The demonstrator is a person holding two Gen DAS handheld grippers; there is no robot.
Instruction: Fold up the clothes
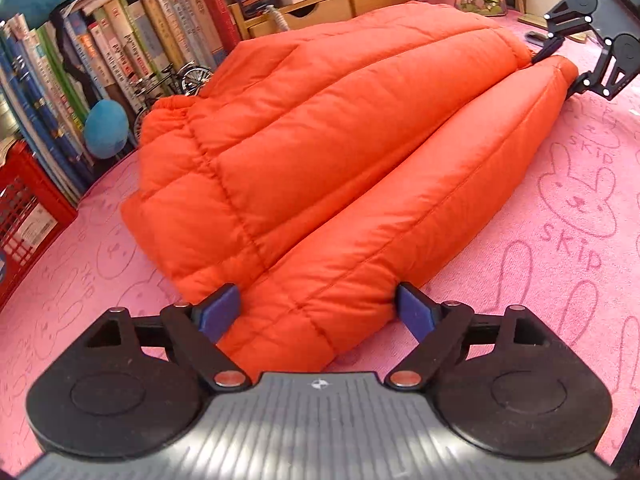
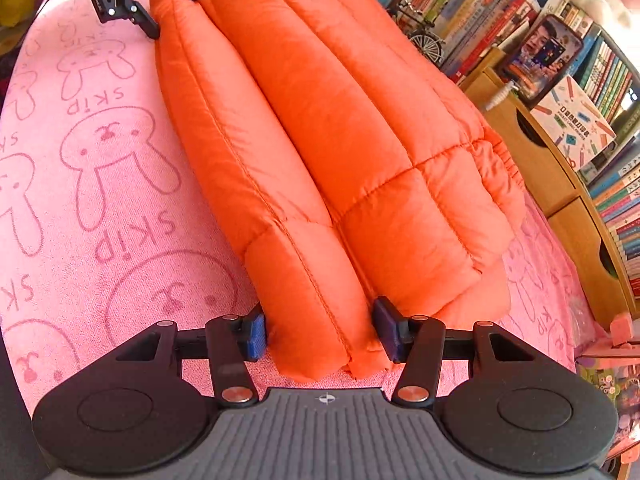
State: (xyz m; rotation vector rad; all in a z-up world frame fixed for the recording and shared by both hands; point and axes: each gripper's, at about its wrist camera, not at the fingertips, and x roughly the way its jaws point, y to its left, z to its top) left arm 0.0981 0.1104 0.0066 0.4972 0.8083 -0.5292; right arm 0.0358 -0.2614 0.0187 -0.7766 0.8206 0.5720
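Jacket: the puffy orange quilted jacket (image 1: 320,152) lies folded lengthwise on the pink towel printed with rabbits and the word SKIP (image 1: 560,208), stretching straight ahead of both my tools.

Folded edge: a long padded roll runs along the jacket's near side, from one of my tools to the other.

Left gripper (image 1: 318,312): my blue-padded fingers (image 1: 219,312) sit one on each side of the roll's end, touching the fabric, pinching it loosely rather than squeezed flat.

Right gripper (image 2: 320,334): at the opposite end of the same roll, fingers (image 2: 256,338) astride the padding and touching it on both sides, holding it.

Each seen from the other: my right tool shows far ahead to the right of my left camera, my left tool far ahead to the left of my right camera, both at the roll's tips.

Beyond the jacket: shelves of upright books (image 1: 132,48), a wooden drawer unit (image 2: 560,184), a small model bicycle (image 2: 424,44).

Left of my left tool: a red plastic crate (image 1: 24,216) and a blue plush toy (image 1: 106,128).
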